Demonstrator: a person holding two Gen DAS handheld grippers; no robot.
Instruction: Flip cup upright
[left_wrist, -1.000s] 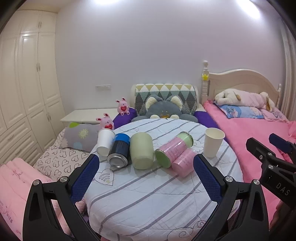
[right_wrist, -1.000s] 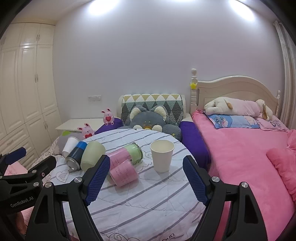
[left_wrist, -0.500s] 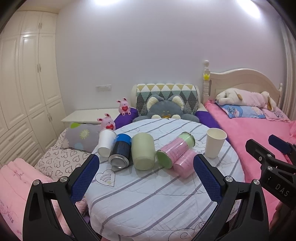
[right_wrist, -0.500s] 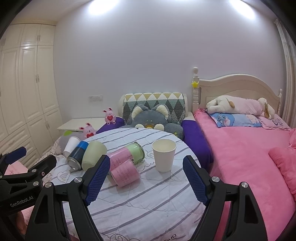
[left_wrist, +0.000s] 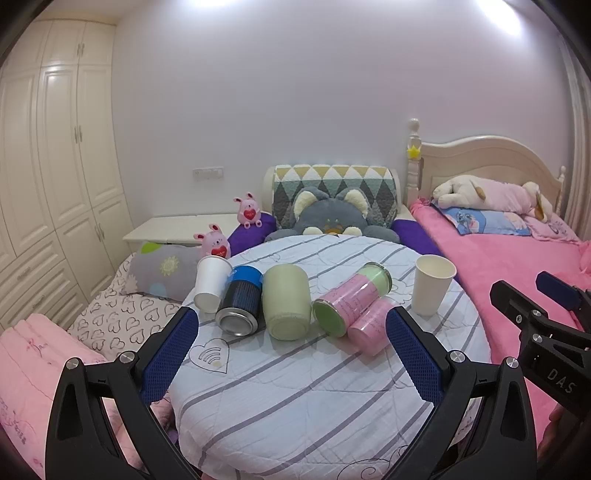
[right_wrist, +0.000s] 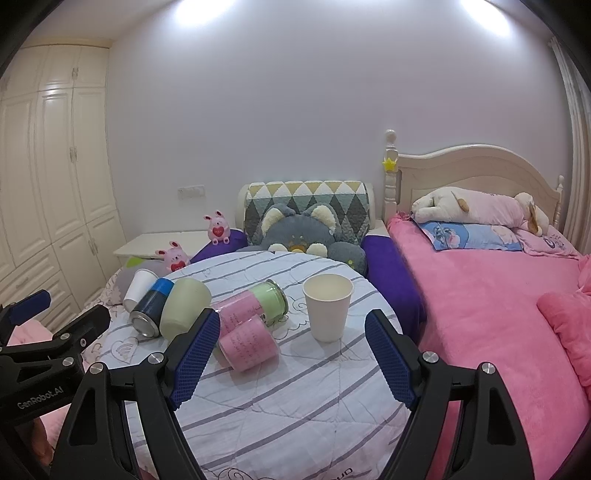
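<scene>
On the round striped table (left_wrist: 295, 398) several cups lie on their sides: a white paper cup (left_wrist: 211, 282), a blue can-like cup (left_wrist: 240, 301), a pale green cup (left_wrist: 286, 301), a pink-and-green cup (left_wrist: 351, 297) and a pink cup (left_wrist: 371, 326). One white paper cup (left_wrist: 431, 284) stands upright at the right. The same cups show in the right wrist view, with the upright one (right_wrist: 328, 307) nearest centre. My left gripper (left_wrist: 290, 350) is open and empty, short of the cups. My right gripper (right_wrist: 291, 354) is open and empty, facing the upright cup and pink cup (right_wrist: 248, 343).
A pink bed (right_wrist: 491, 314) with pillows and a plush toy lies right of the table. A grey plush cat (left_wrist: 330, 218) and patterned cushion sit behind it. Small pink toys (left_wrist: 214, 243) and a white wardrobe (left_wrist: 48, 184) are at the left.
Both grippers have drifted slightly; the view has shifted a little. Cups have not moved and both grippers stay open.
</scene>
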